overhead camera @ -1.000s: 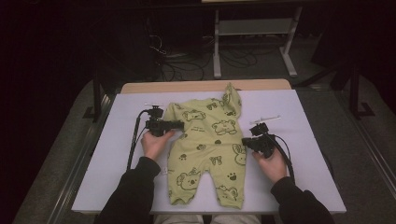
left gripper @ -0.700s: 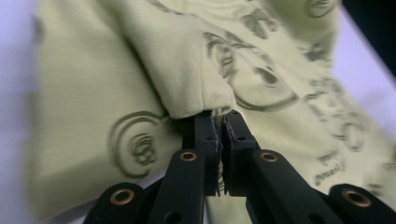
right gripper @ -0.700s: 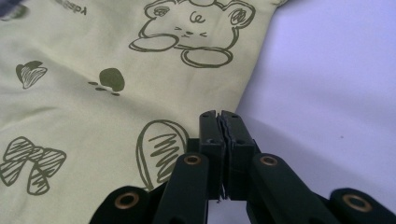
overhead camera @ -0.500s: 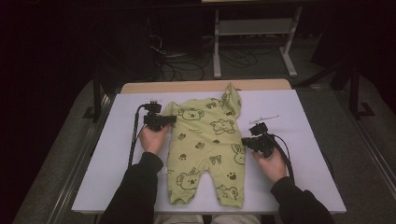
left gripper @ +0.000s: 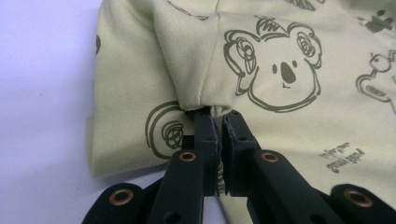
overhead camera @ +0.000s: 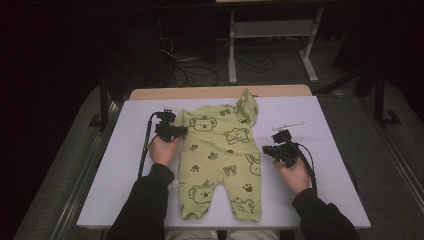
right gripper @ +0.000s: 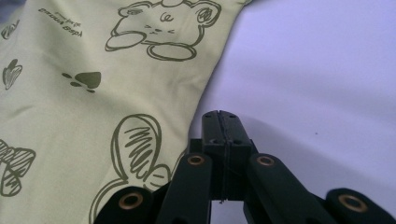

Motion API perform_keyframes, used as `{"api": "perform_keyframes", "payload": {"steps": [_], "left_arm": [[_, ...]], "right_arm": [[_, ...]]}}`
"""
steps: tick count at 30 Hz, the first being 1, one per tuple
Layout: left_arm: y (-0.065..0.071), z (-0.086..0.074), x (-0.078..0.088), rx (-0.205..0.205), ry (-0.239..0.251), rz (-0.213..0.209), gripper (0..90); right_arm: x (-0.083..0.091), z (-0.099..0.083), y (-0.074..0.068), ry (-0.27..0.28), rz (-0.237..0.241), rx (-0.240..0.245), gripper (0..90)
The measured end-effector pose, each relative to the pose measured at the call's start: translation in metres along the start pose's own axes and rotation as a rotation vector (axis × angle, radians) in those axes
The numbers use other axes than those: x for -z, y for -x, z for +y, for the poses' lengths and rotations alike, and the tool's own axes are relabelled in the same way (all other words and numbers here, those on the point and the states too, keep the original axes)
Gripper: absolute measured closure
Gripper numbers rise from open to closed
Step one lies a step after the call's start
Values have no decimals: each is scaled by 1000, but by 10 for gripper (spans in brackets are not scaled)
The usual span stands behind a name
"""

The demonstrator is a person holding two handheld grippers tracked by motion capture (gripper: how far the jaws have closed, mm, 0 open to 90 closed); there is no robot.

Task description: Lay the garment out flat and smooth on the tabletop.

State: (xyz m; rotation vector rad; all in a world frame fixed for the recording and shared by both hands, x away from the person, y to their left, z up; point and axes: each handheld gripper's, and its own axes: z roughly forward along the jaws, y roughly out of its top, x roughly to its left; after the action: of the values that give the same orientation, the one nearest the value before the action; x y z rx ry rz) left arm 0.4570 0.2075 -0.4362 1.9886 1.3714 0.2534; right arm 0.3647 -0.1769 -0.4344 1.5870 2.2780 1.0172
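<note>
You have one baby romper (overhead camera: pixel 220 165) lying flat in the middle of the white table (overhead camera: pixel 330 150), neck end away from you and its two legs pointing back toward your side. It is pale yellow-green cloth printed in dark olive line drawings: koala faces, bears, paw prints, bows and a short line of small lettering. One sleeve, on your right at the far end, stands up in a folded peak near the table's wooden far edge; the sleeve on your left is tucked in over the chest, so a soft fold runs down there. Your left gripper (left gripper: pixel 218 122) sits at that upper left edge of the romper, and its jaws have just been closing; they now stand nearly together with a small pinch of the folded cloth caught at their tips, right below the big koala face. Your right gripper (right gripper: pixel 219 116) rests on the bare table just beside the romper's right edge, about level with the hip, its jaws pressed fully together with nothing between them. By count: one romper, two grippers, two hands, and one small thin white object (overhead camera: pixel 288 125) lying beyond the right gripper.
</note>
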Motion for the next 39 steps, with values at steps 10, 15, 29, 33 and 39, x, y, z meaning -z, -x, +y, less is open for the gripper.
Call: {"api": "perform_keyframes", "payload": {"steps": [10, 15, 29, 33, 39], "left_arm": [[0, 1, 5, -16, 7, -11, 834], [1, 1, 7, -13, 25, -35, 854], [0, -2, 2, -11, 22, -68, 847], [2, -1, 3, -21, 21, -77, 844], [0, -1, 4, -18, 19, -97, 840]], "right_arm": [[4, 8, -1, 38, 29, 34, 796], [6, 34, 9, 99, 61, 62, 520], [-60, 115, 42, 126, 56, 19, 319], [-83, 113, 37, 83, 30, 43, 430], [-86, 112, 16, 71, -67, 129, 855]]}}
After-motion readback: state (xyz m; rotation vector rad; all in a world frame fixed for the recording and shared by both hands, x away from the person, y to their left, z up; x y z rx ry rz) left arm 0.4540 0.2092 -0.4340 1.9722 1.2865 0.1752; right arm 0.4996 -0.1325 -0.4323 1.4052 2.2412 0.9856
